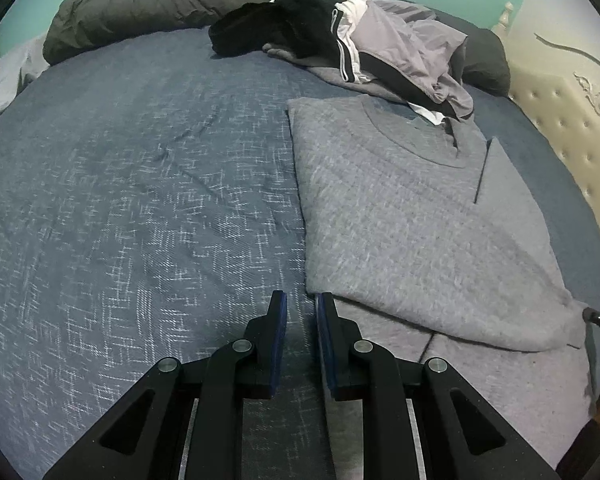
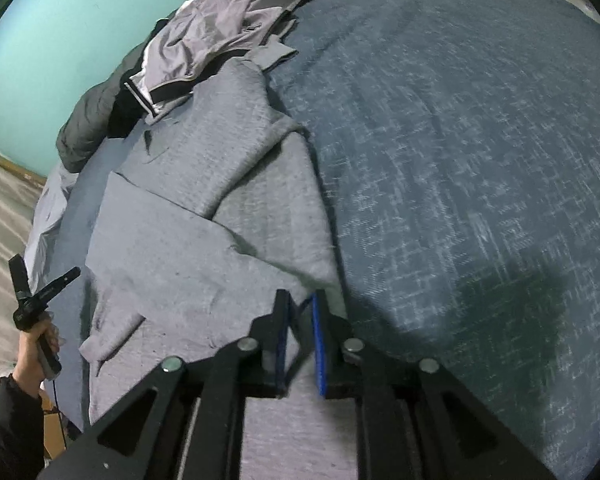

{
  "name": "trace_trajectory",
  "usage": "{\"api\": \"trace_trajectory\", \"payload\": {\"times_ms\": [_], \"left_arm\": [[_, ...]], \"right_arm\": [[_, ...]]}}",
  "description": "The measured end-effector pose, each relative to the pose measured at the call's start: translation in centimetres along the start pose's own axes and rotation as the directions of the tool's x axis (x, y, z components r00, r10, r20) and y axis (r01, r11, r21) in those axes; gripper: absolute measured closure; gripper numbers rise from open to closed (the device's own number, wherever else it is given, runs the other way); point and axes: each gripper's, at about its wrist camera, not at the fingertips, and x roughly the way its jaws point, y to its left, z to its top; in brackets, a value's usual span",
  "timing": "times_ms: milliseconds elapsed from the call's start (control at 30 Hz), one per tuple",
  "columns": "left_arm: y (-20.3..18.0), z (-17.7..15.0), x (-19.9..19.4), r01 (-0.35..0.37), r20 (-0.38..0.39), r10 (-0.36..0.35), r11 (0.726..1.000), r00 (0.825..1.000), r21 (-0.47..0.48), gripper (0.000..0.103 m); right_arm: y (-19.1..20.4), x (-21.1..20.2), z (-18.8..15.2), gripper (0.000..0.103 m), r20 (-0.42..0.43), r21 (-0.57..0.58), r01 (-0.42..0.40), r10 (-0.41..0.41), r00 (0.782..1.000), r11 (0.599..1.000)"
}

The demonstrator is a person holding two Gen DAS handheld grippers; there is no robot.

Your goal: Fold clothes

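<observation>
A grey sweater [image 1: 404,216] lies flat on the blue bedspread [image 1: 140,200], neck toward the far side, with one side folded in over the body. My left gripper [image 1: 301,300] hovers at the sweater's near left corner. Its jaws stand slightly open with only bedspread showing between them. In the right wrist view the same sweater [image 2: 204,208] runs away to the upper left, sleeve folded across. My right gripper [image 2: 300,298] sits at its near right edge. The jaws are a little apart, and the cloth's edge lies loosely between the pads [image 2: 317,332].
A pile of unfolded clothes [image 1: 360,40], black, white and lilac, overlaps the sweater's far edge. Behind it lies a dark duvet [image 1: 140,4], and a cream tufted headboard [image 1: 572,128] is on the right. A hand [image 2: 36,344] holds a black tool beside the bed, over the floor [image 2: 0,220].
</observation>
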Motion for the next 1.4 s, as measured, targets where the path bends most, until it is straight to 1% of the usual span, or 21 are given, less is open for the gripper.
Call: {"api": "trace_trajectory", "payload": {"times_ms": [67,100,133,233,367,400,467,500,533,567,667,733,800,867,1000,1100,1200,1300,1333,1400], "left_arm": [[0.0,-0.1,-0.1,0.004,-0.002,-0.004,1.000,1.000,0.002,0.085],[0.1,-0.1,-0.2,0.004,-0.003,-0.004,1.000,1.000,0.004,0.085],[0.1,-0.2,-0.2,0.004,-0.003,-0.004,1.000,1.000,0.004,0.085],[0.2,-0.4,-0.4,0.008,-0.003,-0.008,1.000,1.000,-0.001,0.085],[0.2,-0.6,-0.9,0.014,0.000,-0.014,1.000,1.000,-0.003,0.085],[0.2,-0.7,-1.0,0.017,0.000,-0.017,1.000,1.000,-0.003,0.085],[0.3,-0.8,-1.3,0.024,-0.002,-0.024,1.000,1.000,-0.003,0.085],[0.3,-0.9,-1.5,0.029,-0.005,-0.029,1.000,1.000,-0.003,0.085],[0.3,-1.0,-1.6,0.034,-0.009,-0.034,0.999,0.999,-0.002,0.085],[0.3,-1.1,-1.8,0.036,-0.013,-0.036,0.999,0.999,-0.001,0.085],[0.3,-1.4,-2.3,0.039,-0.018,-0.039,0.999,0.999,0.003,0.085],[0.5,-1.5,-2.7,0.038,-0.019,-0.038,0.999,0.999,0.003,0.085],[0.7,-1.7,-3.0,0.036,-0.019,-0.036,0.999,0.999,0.000,0.085],[1.0,-1.8,-3.3,0.038,-0.019,-0.038,0.999,0.999,-0.008,0.085],[1.1,-2.0,-3.7,0.046,-0.021,-0.047,0.999,0.999,-0.013,0.085],[0.8,-2.2,-3.9,0.054,-0.026,-0.054,0.999,0.998,-0.006,0.085],[0.4,-2.5,-4.1,0.062,-0.034,-0.062,0.998,0.998,0.007,0.085],[0.3,-2.6,-4.3,0.069,-0.039,-0.069,0.997,0.997,0.014,0.085],[0.3,-2.6,-4.4,0.073,-0.040,-0.073,0.997,0.997,0.013,0.085],[0.5,-2.8,-4.3,0.087,-0.046,-0.087,0.996,0.995,0.002,0.085]], "right_arm": [[-0.5,-0.3,-0.4,0.084,-0.004,0.022,-0.018,0.019,1.000,1.000],[-0.5,-0.4,-0.6,0.076,-0.009,0.027,-0.034,0.034,0.999,0.999],[-0.6,-0.5,-0.8,0.072,-0.014,0.032,-0.049,0.050,0.999,0.998],[0.1,-0.7,-1.5,0.071,-0.034,0.004,-0.075,0.075,0.997,0.997],[0.7,0.0,-2.5,0.071,-0.090,-0.015,-0.060,0.059,0.994,0.998],[0.8,0.3,-2.8,0.071,-0.104,-0.017,-0.070,0.068,0.992,0.997],[1.0,0.5,-3.0,0.071,-0.111,-0.031,-0.060,0.057,0.992,0.998],[1.0,0.7,-3.2,0.071,-0.116,-0.037,-0.058,0.054,0.992,0.998],[1.0,0.8,-3.3,0.076,-0.120,-0.043,-0.056,0.051,0.991,0.997],[1.0,0.9,-3.4,0.087,-0.126,-0.041,-0.058,0.052,0.991,0.997],[0.8,0.6,-3.5,0.095,-0.131,-0.029,-0.064,0.060,0.990,0.998],[0.8,0.0,-3.4,0.098,-0.128,-0.021,-0.072,0.069,0.989,0.997],[1.0,-0.9,-3.2,0.100,-0.127,-0.018,-0.098,0.095,0.987,0.995],[1.1,-1.7,-3.2,0.100,-0.137,-0.013,-0.117,0.114,0.984,0.993],[1.0,-1.0,-4.0,0.100,-0.176,-0.031,-0.094,0.087,0.981,0.995],[0.7,0.1,-4.6,0.100,-0.202,-0.013,-0.095,0.090,0.975,0.995],[0.5,0.3,-4.6,0.100,-0.206,-0.010,-0.081,0.078,0.975,0.997],[0.3,-0.9,-4.0,0.100,-0.163,-0.009,-0.083,0.080,0.983,0.997],[0.2,-1.2,-3.7,0.098,-0.145,-0.005,-0.083,0.081,0.986,0.997],[0.0,-1.8,-3.1,0.092,-0.110,0.002,-0.084,0.083,0.990,0.996]]}}
